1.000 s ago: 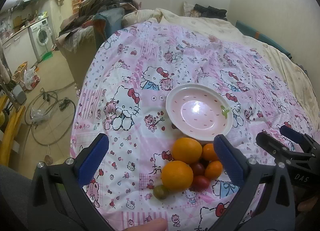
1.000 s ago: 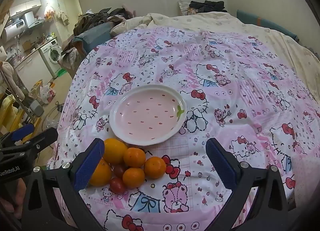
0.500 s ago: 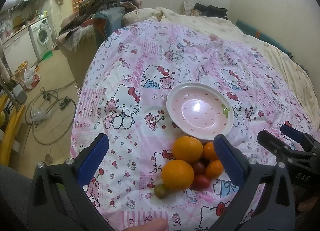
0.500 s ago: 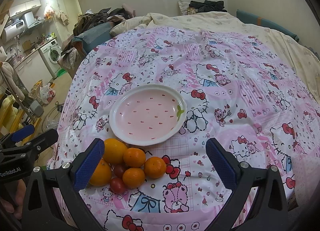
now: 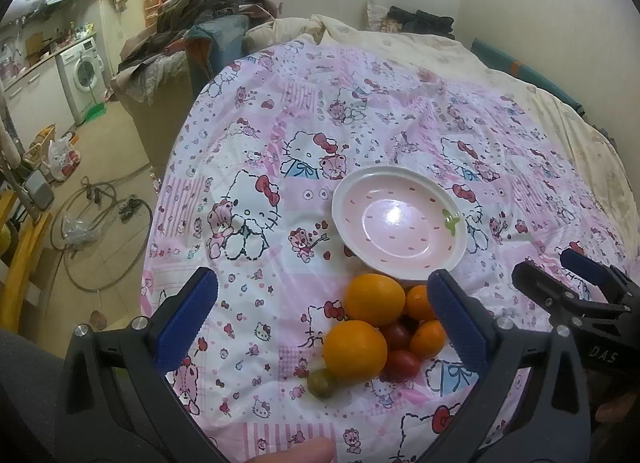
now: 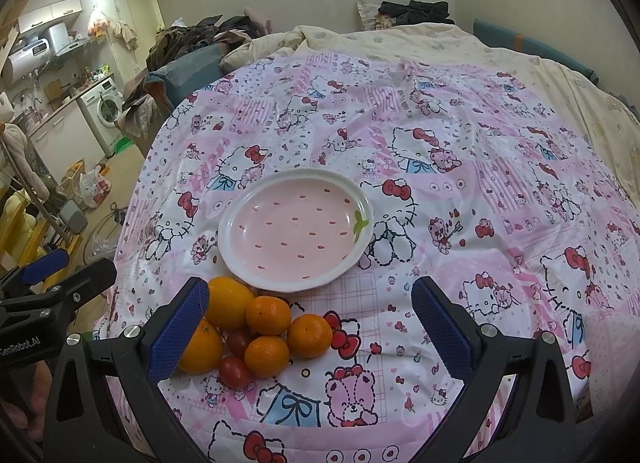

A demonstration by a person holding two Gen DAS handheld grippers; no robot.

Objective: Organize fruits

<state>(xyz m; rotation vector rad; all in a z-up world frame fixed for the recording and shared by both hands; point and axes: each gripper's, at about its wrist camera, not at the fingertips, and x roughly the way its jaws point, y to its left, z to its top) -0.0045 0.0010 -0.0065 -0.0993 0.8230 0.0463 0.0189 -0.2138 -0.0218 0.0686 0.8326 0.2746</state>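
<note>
A pink cartoon-cat quilt (image 6: pixel 460 167) covers the bed, and on it sits a shallow pink plate (image 6: pixel 240 219) with little red dashes and a green leaf painted at one edge. Nothing lies in the plate. The fruit is heaped on the quilt just in front of it, at the near rim: two big oranges (image 5: pixel 375 299), one behind the other, with the farther one almost touching the plate's edge. Tucked against them are three small tangerines (image 6: pixel 268 315) and a couple of dark red cherry tomatoes (image 6: pixel 235 372), all bunched together and touching. One greenish tomato (image 5: pixel 321 383) rests at the near side of the front orange (you only catch it from the left camera).

The left gripper (image 5: pixel 324 311) hangs above the near edge of the bed with its blue-padded fingers spread wide, holding nothing; the pile shows between them, closer to the right-hand pad. The right gripper (image 6: pixel 310 323) is likewise spread wide and empty, the fruit sitting by its left pad, which covers part of the front orange. The two tools are side by side, each showing at the edge of the other's view.

Beyond the bed there is a heap of clothes (image 5: pixel 200 23) and a washing machine (image 5: pixel 82 75) by the far wall.
</note>
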